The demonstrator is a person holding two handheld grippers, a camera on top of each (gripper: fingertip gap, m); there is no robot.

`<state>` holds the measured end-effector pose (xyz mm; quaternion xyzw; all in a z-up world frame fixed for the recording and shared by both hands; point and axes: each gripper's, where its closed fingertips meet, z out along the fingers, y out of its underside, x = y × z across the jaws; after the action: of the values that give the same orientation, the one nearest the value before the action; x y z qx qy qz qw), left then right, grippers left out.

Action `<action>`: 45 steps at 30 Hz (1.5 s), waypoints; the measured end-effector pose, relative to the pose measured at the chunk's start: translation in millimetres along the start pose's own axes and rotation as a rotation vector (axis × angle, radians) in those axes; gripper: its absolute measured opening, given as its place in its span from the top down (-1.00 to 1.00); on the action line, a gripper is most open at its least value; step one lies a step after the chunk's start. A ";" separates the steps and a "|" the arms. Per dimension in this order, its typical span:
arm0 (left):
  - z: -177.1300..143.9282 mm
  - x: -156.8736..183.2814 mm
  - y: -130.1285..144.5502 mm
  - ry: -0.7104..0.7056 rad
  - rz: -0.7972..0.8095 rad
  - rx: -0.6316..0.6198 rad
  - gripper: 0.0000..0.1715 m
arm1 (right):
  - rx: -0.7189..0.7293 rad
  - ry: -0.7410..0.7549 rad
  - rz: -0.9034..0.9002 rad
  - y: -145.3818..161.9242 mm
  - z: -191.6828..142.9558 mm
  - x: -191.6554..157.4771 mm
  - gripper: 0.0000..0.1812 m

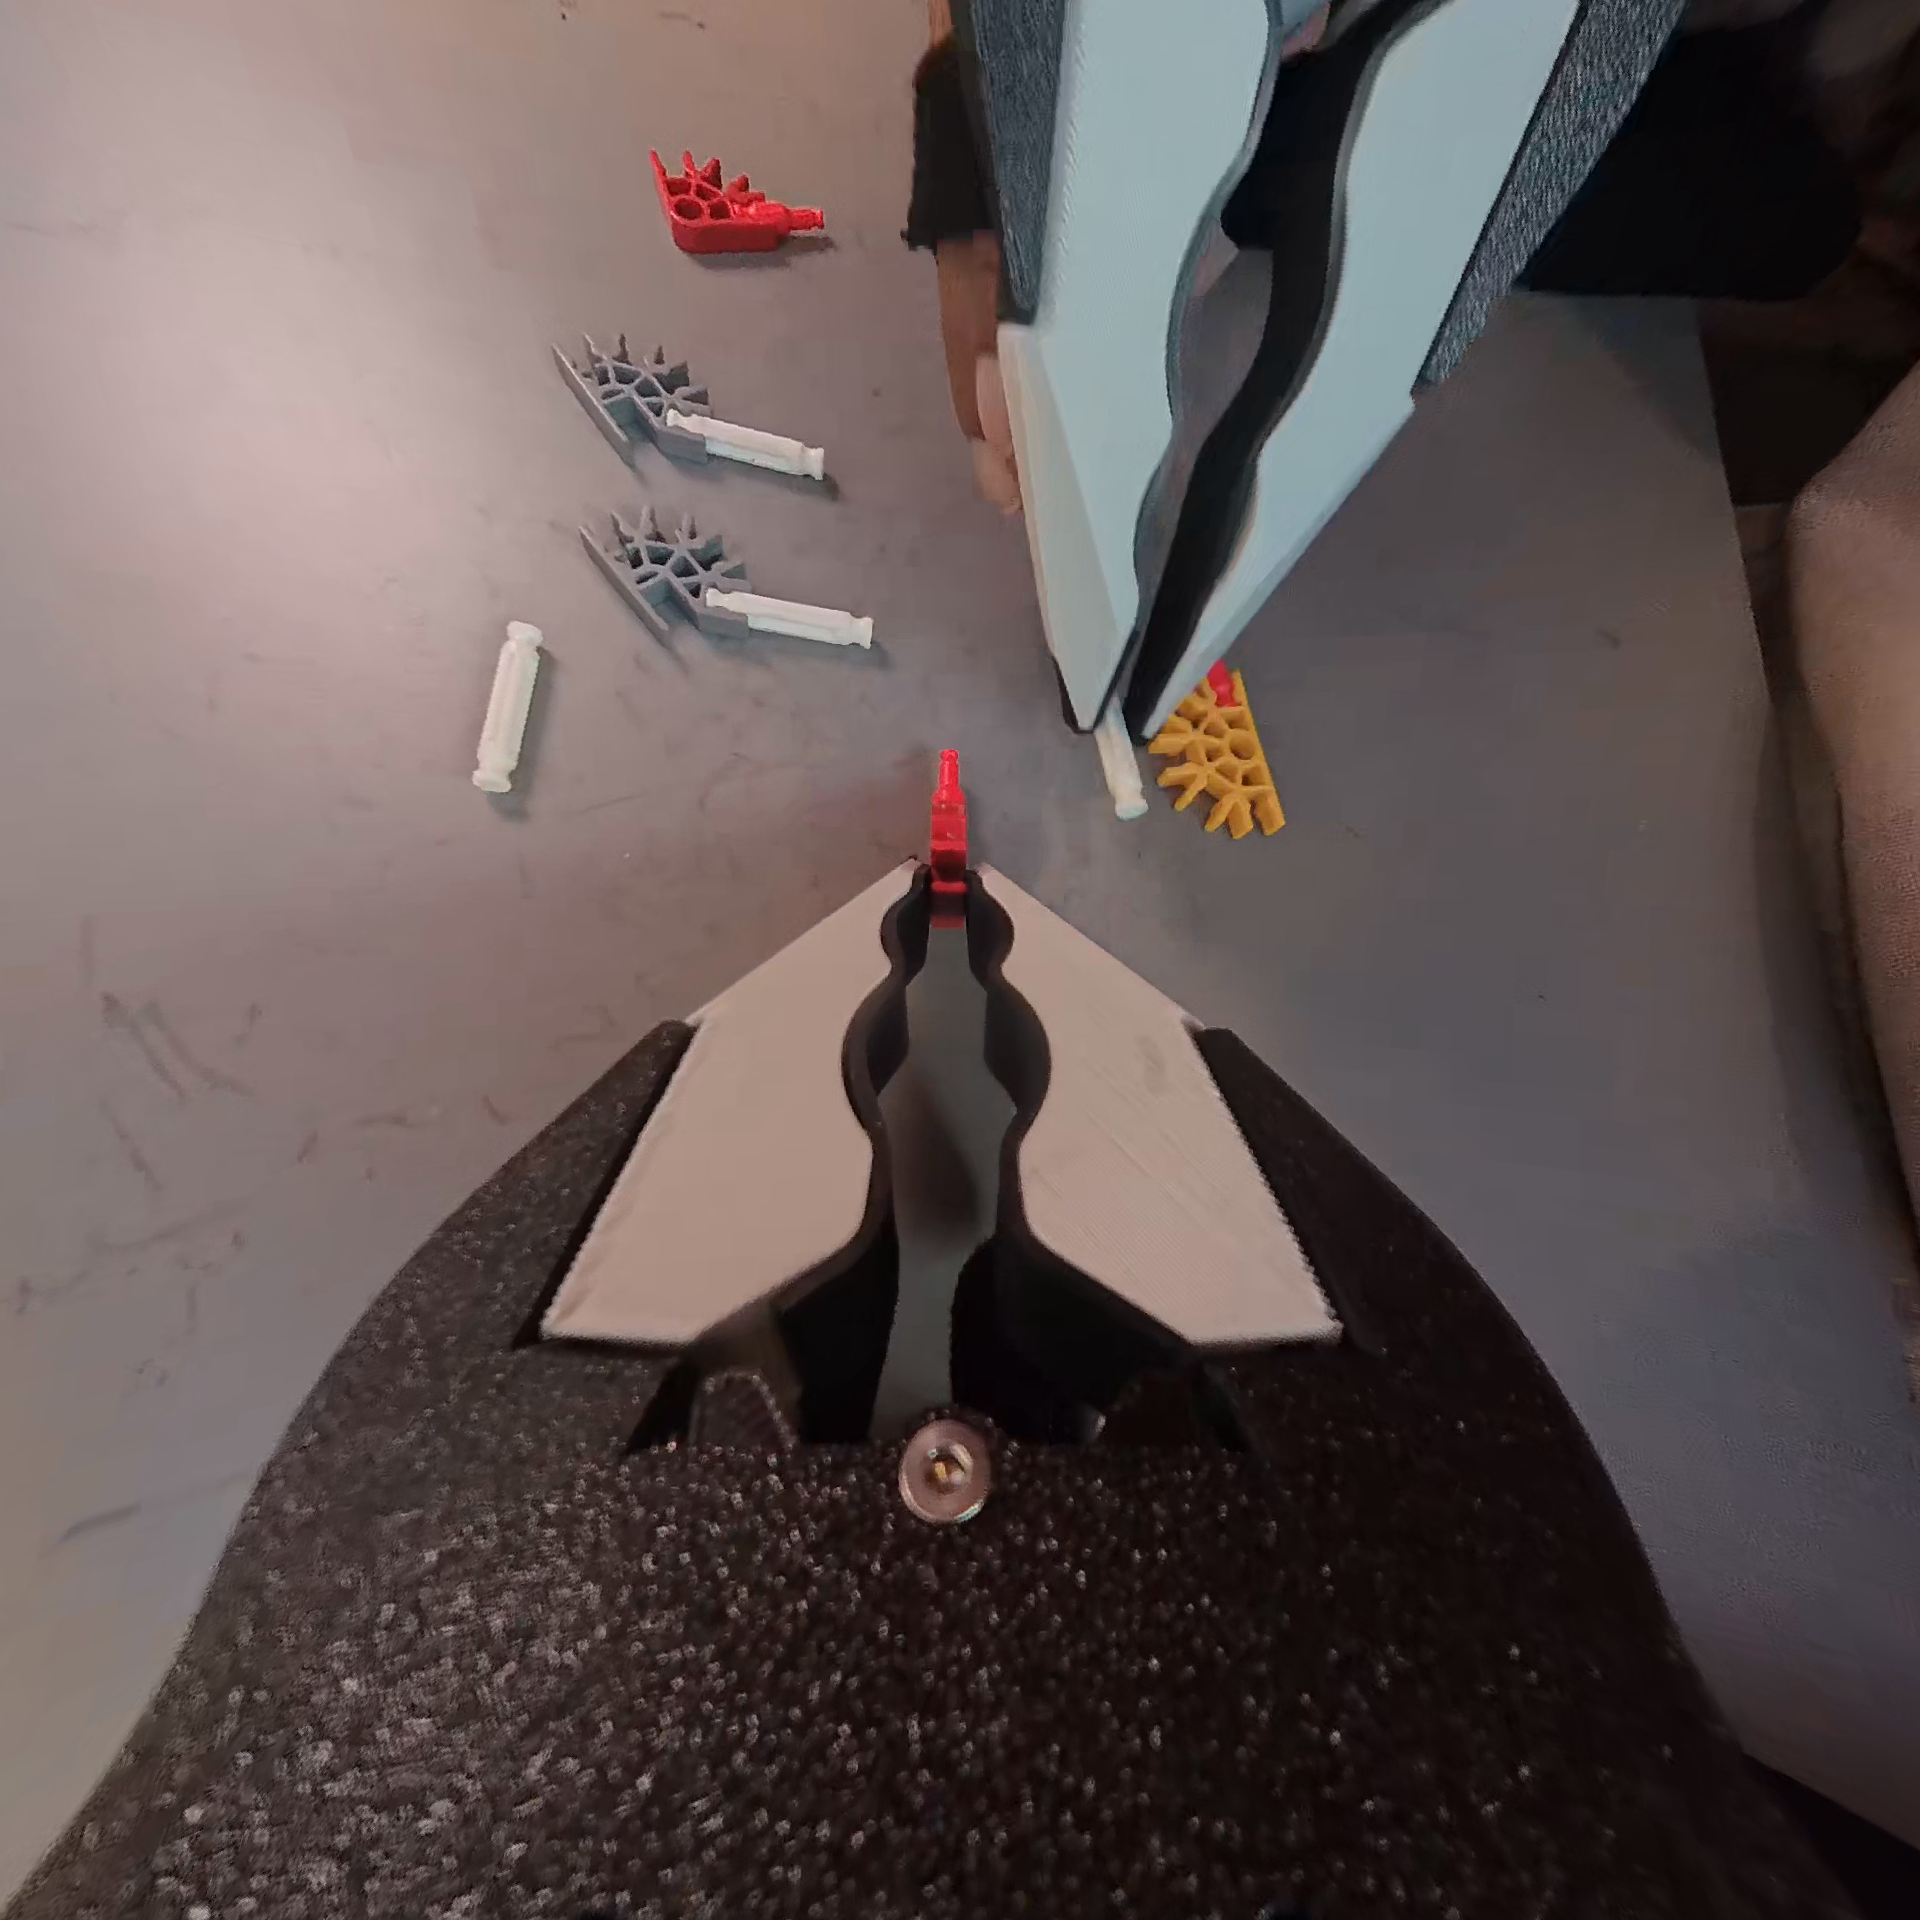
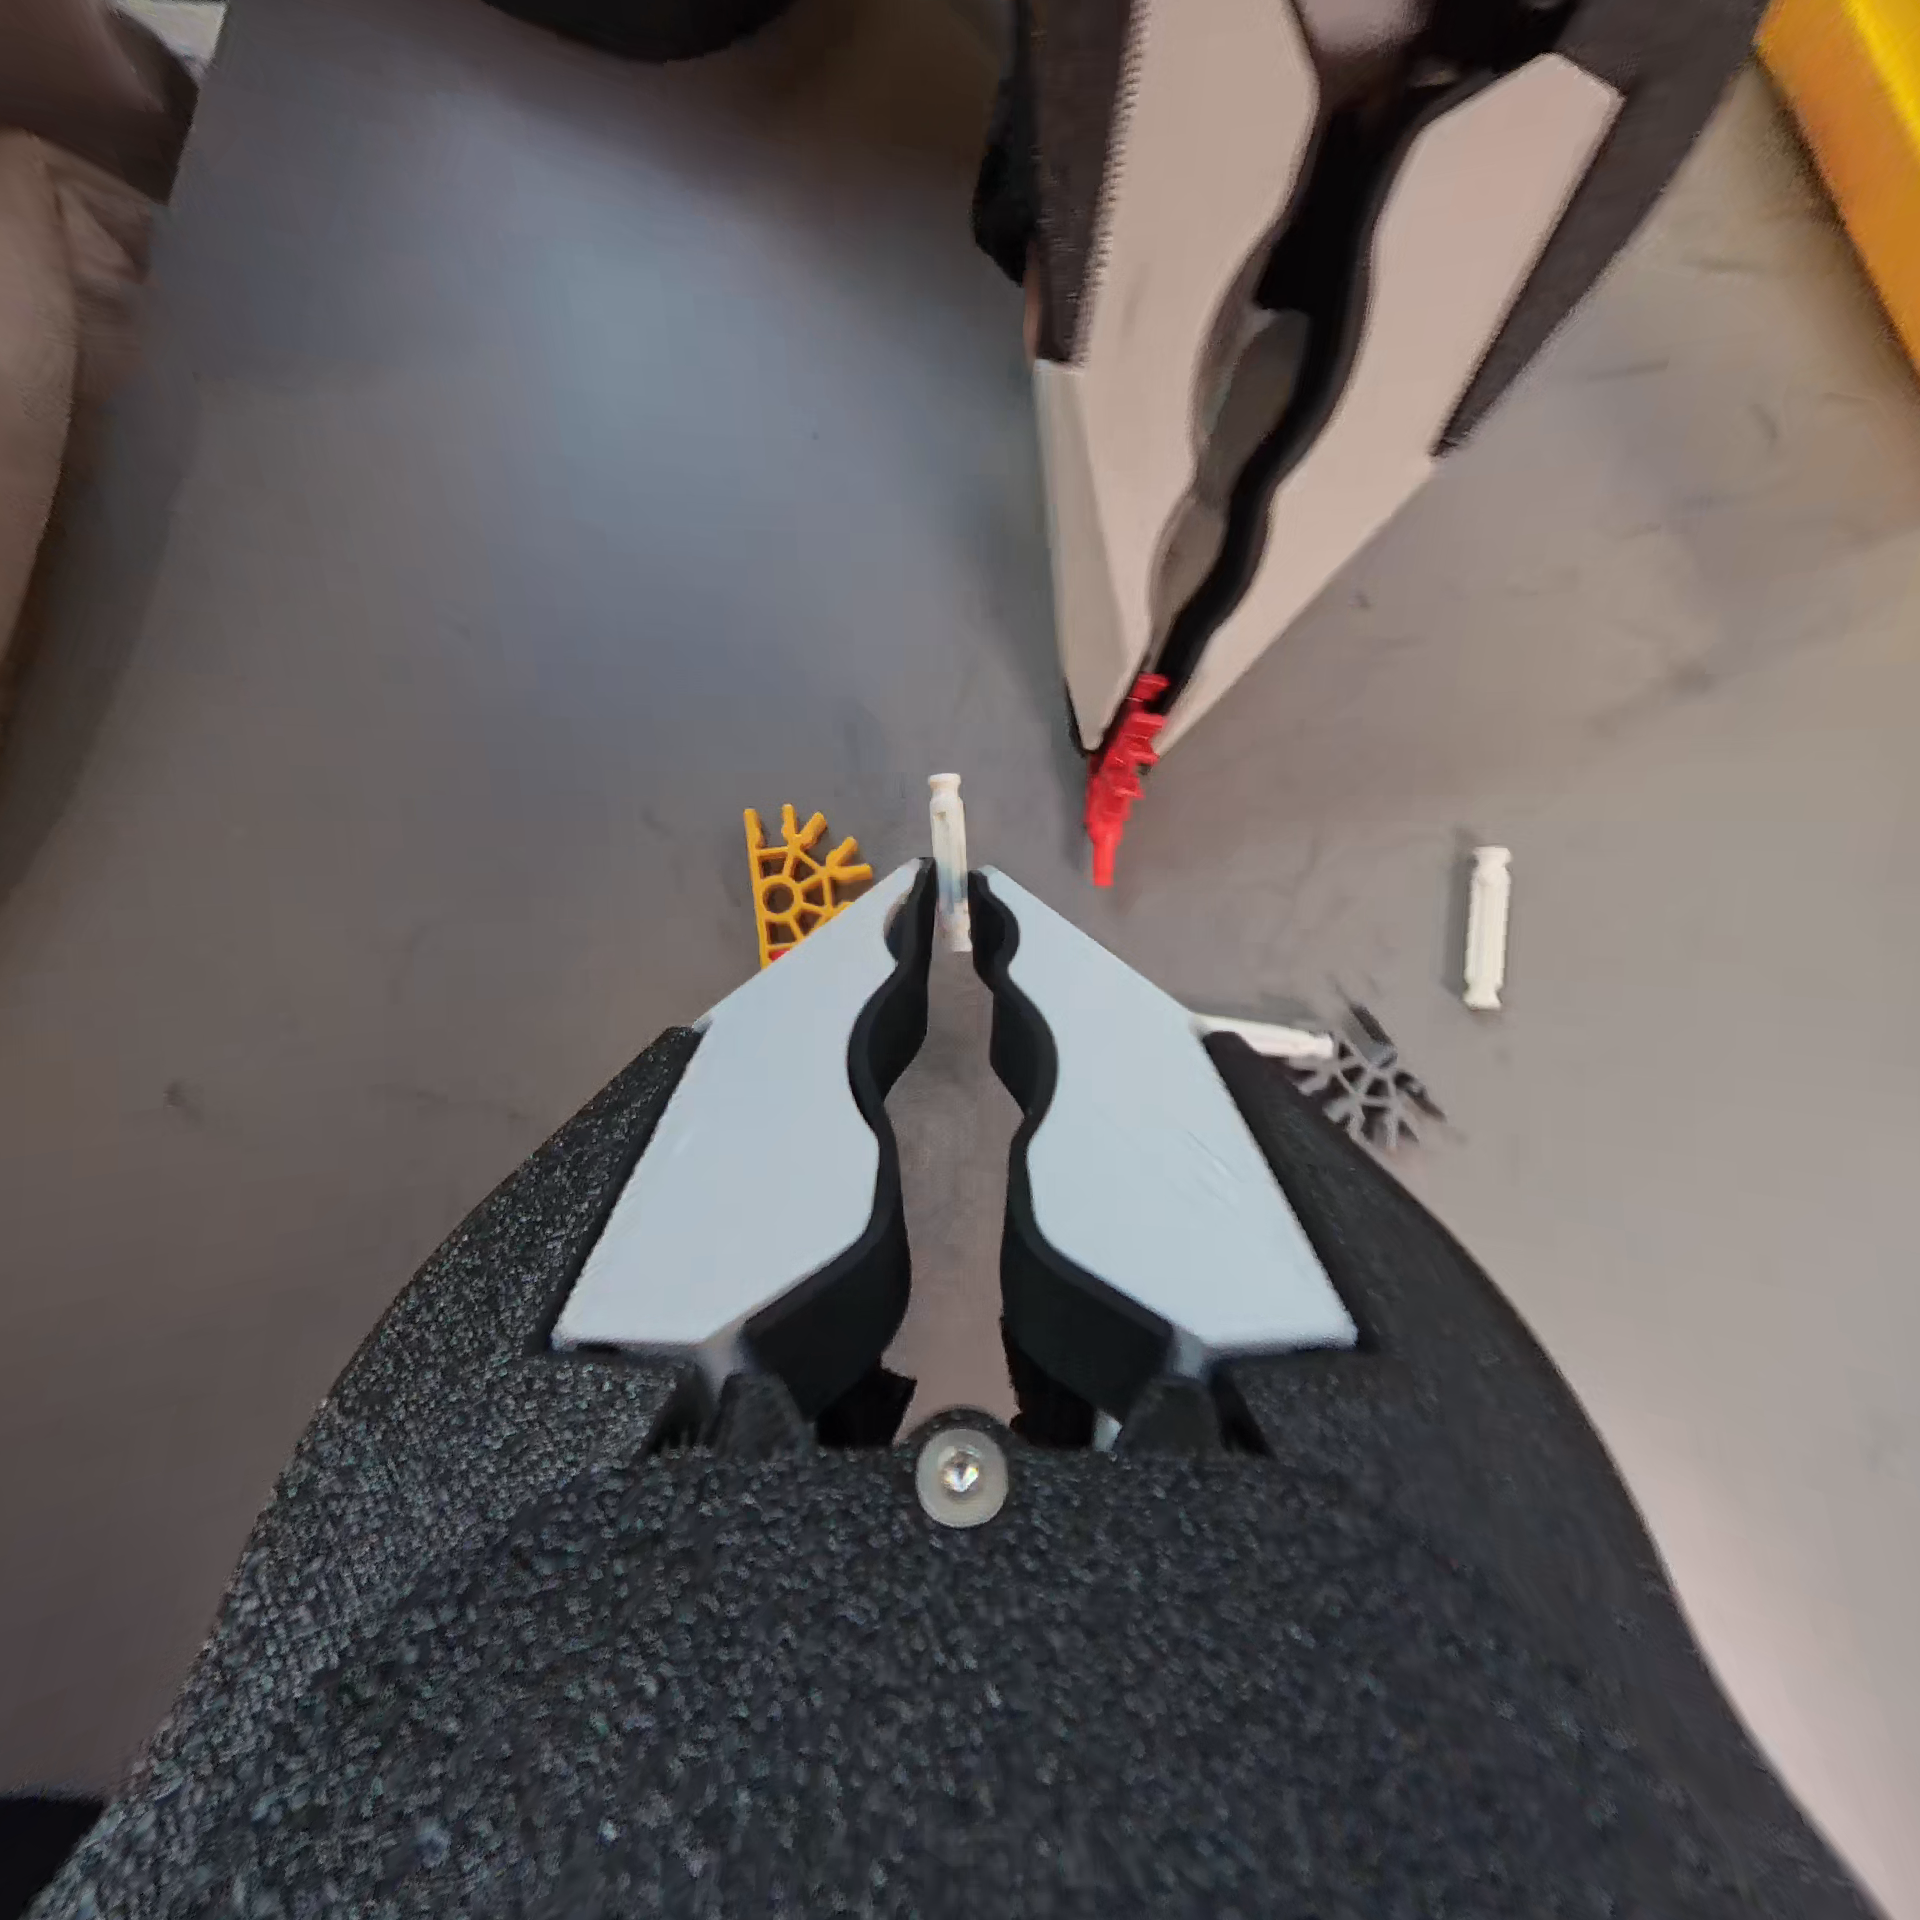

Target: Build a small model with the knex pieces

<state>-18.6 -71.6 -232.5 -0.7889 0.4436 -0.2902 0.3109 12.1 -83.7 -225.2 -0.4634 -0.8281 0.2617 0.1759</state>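
Observation:
My left gripper [image 1: 948, 873] is shut on a small red connector piece [image 1: 948, 805] whose thin stub points forward, just above the grey table. My right gripper [image 2: 948, 873] is shut on a short white rod [image 2: 945, 821], held end-on. A yellow fan-shaped connector [image 2: 795, 883] lies on the table just left of its tips. In the left wrist view the right gripper [image 1: 1117, 717] comes down from the top right with the white rod [image 1: 1124, 779] beside the yellow connector [image 1: 1221, 758]. In the right wrist view the left gripper [image 2: 1127, 727] holds the red piece [image 2: 1117, 800] close by.
On the table lie a red connector [image 1: 717, 203], two grey connectors with white rods attached [image 1: 644, 390] [image 1: 675, 566] and a loose white rod [image 1: 509, 707]. A hand [image 1: 987, 436] shows behind the right gripper. A yellow object [image 2: 1849, 156] sits at the far right edge. Left tips to right tips: about 4 cm.

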 end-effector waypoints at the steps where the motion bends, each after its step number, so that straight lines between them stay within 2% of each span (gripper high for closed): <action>1: 1.6 0.9 -1.1 -0.003 -0.006 0.000 0.93 | 0.026 0.042 0.044 1.7 -7.6 4.7 0.96; 4: 8.8 2.3 -7.1 -0.026 -0.061 0.010 0.93 | 0.075 0.165 0.199 11.9 -25.9 16.6 0.96; 7: 17.1 -1.4 -15.2 -0.094 -0.136 0.033 0.93 | 0.097 0.252 0.355 21.0 -30.7 23.0 0.96; 10: 22.8 -3.4 -20.7 -0.159 -0.196 0.050 0.93 | 0.134 0.293 0.480 20.6 -28.7 28.2 0.96; 15: 28.6 -4.7 -24.3 -0.247 -0.235 0.050 0.93 | 0.137 0.329 0.566 18.1 -20.9 39.0 0.96; 18: 30.7 -2.8 -22.5 -0.261 -0.207 0.031 0.91 | 0.120 0.324 0.575 19.0 -15.5 37.5 0.96; 21: 31.2 3.6 -23.3 -0.213 -0.207 0.030 0.80 | 0.118 0.311 0.579 21.3 -16.1 34.3 0.96; 28: 25.1 9.7 -22.5 -0.179 -0.181 0.010 0.78 | 0.144 0.286 0.600 21.3 -17.3 30.2 0.96; 35: 27.1 12.4 -22.3 -0.170 -0.177 0.011 0.91 | 0.153 0.262 0.614 19.4 -15.7 29.3 0.96; 45: 30.9 12.5 -20.5 -0.168 -0.159 0.007 0.94 | 0.159 0.241 0.584 19.6 -17.6 28.0 0.95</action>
<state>20.2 -67.0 -234.6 -0.8422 0.3509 -0.2481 0.3257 20.5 -46.3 -221.4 -0.6937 -0.6105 0.3082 0.2258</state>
